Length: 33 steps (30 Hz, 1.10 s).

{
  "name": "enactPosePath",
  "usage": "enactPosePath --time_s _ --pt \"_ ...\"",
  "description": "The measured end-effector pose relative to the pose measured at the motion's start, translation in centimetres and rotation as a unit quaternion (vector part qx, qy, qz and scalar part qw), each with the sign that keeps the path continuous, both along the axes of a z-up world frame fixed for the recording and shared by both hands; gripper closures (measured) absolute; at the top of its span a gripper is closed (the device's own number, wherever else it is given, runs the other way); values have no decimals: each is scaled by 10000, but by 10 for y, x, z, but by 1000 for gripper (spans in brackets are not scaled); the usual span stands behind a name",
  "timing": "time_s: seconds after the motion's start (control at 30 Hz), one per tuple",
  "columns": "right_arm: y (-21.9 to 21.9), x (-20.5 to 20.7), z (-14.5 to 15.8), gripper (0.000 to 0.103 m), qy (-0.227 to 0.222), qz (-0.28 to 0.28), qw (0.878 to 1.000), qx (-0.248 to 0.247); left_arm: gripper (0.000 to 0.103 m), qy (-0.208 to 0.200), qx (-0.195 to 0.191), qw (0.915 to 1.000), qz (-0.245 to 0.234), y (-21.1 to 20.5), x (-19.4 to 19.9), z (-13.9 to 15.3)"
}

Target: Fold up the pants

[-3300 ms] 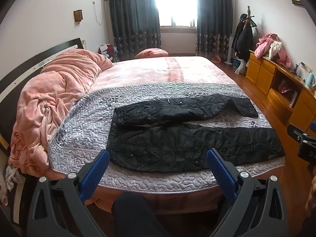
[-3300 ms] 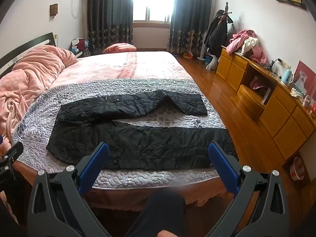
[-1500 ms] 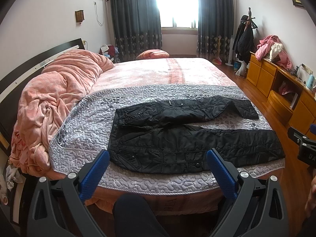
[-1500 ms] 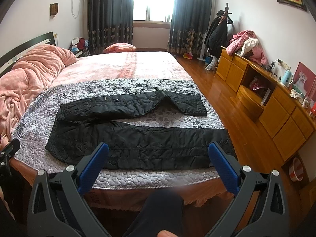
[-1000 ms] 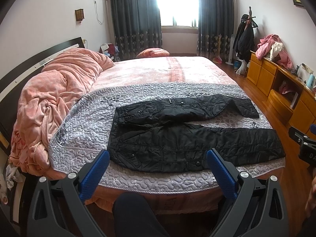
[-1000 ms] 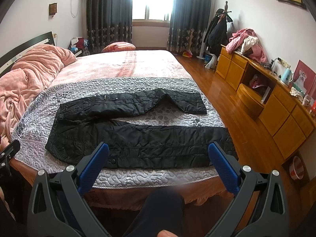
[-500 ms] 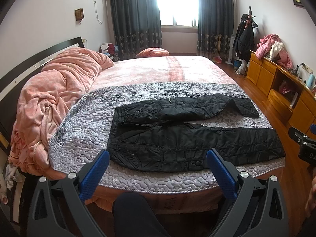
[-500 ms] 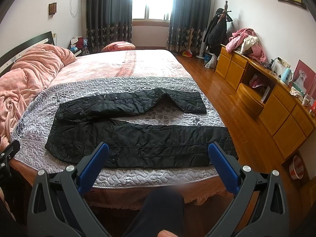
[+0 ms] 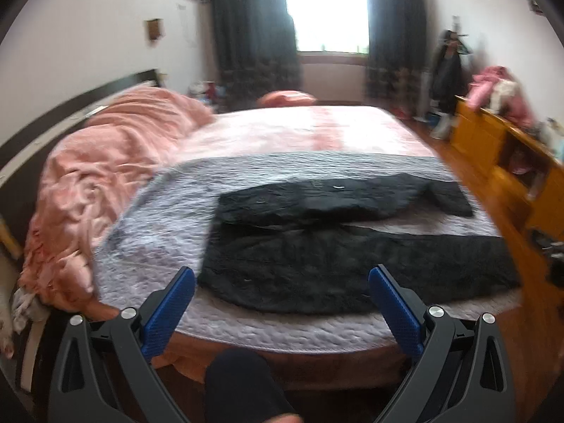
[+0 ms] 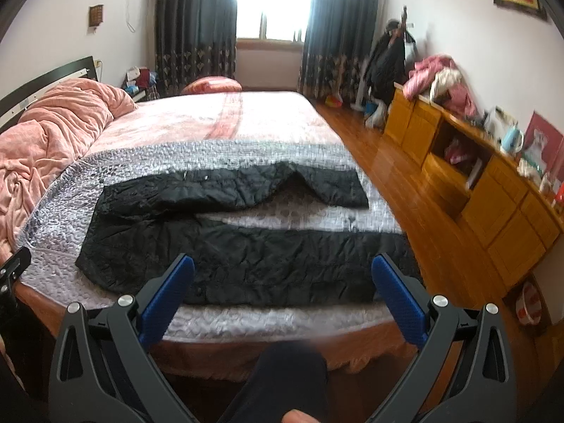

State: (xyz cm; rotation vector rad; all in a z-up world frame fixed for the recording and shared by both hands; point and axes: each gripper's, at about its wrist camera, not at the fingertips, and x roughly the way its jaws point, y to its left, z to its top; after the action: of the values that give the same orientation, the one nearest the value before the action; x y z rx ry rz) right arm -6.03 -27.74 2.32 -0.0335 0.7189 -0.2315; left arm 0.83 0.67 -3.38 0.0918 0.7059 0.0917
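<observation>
Black quilted pants (image 9: 338,246) lie spread on the grey quilted cover (image 9: 169,218) at the bed's near edge, waist to the left, the two legs splayed to the right. The far leg has a raised bend near its cuff. In the right wrist view the pants (image 10: 253,246) fill the bed's front. My left gripper (image 9: 282,282) is open and empty, just short of the waist and near leg. My right gripper (image 10: 282,271) is open and empty, over the near leg's front edge.
A pink duvet (image 9: 98,176) is heaped at the left by the dark headboard. Wooden cabinets (image 10: 493,190) with clothes on top line the right wall across a strip of wood floor (image 10: 416,190). My knee (image 10: 289,373) shows below the bed edge.
Both grippers have moved forward toward the bed, so the pants appear larger and closer. The left view is blurred from motion. Both grippers stay open.
</observation>
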Motion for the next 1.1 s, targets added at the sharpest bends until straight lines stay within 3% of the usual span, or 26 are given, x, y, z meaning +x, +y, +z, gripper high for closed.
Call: enactPosePath --time_s 0.03,0.1,0.13,0.2,0.23,0.27,0.3,0.33,0.37,0.4,0.47,0.5,0.57,0.6,0.67,0.77,0.87,1.0,1.1 --pt "-2 5 -8 2 -34 41 9999 -100 4 205 163 9997 -17 1 8 -17" --pt "-13 27 -38 3 291 266 9992 -73 7 679 127 9952 -696 7 23 -45" --pt "-20 34 -50 4 443 315 9985 74 9 878 -147 9920 -896 17 28 -58" --pt "-43 46 -73 4 408 361 9977 405 5 1156 -1116 9816 -1036 55 40 -88" --pt "-57 49 -82 4 291 359 9974 547 3 1180 -1472 9767 -1020 71 44 -99" --pt "-64 53 -89 7 307 319 9972 599 3 1144 -1912 9723 -703 99 50 -118" --pt "-78 61 -103 32 522 236 9957 723 4 1210 -1979 9717 -446 115 55 -131" --pt "-88 67 -113 73 685 212 9936 874 7 1404 -1930 9709 -191 132 64 -146" --pt "-104 75 -132 86 957 166 9884 1165 17 1591 -1857 9696 32 153 75 -162" --pt "-113 79 -141 94 1090 132 9842 1390 34 1643 -1944 9670 109 167 82 -171" --pt "-134 83 -161 93 1243 29 9730 1943 51 1763 -2391 9538 456 206 99 -192" --pt "-148 85 -175 88 1312 -78 9667 2194 55 1812 -2592 9465 641 221 105 -201" --pt "-164 84 -191 41 1418 -246 9559 2560 56 1873 -3285 9212 918 252 125 -222" --pt "-171 85 -196 16 1384 -343 9522 2700 45 1913 -3611 9059 1112 267 133 -234" --pt "-183 80 -209 16 1288 -504 9456 2944 34 1891 -3951 8904 1237 278 147 -246" --pt "-197 76 -222 17 1325 -638 9317 3321 31 1987 -4244 8757 1165 280 171 -261" --pt "-214 71 -235 17 1246 -777 9137 3788 30 2215 -4231 8693 1273 280 193 -279" --pt "-246 68 -256 14 1199 -1147 8794 4462 30 2478 -4357 8547 1353 276 209 -297" --pt "-268 65 -268 14 1093 -1385 8586 4814 34 2515 -4429 8501 1338 274 217 -304"
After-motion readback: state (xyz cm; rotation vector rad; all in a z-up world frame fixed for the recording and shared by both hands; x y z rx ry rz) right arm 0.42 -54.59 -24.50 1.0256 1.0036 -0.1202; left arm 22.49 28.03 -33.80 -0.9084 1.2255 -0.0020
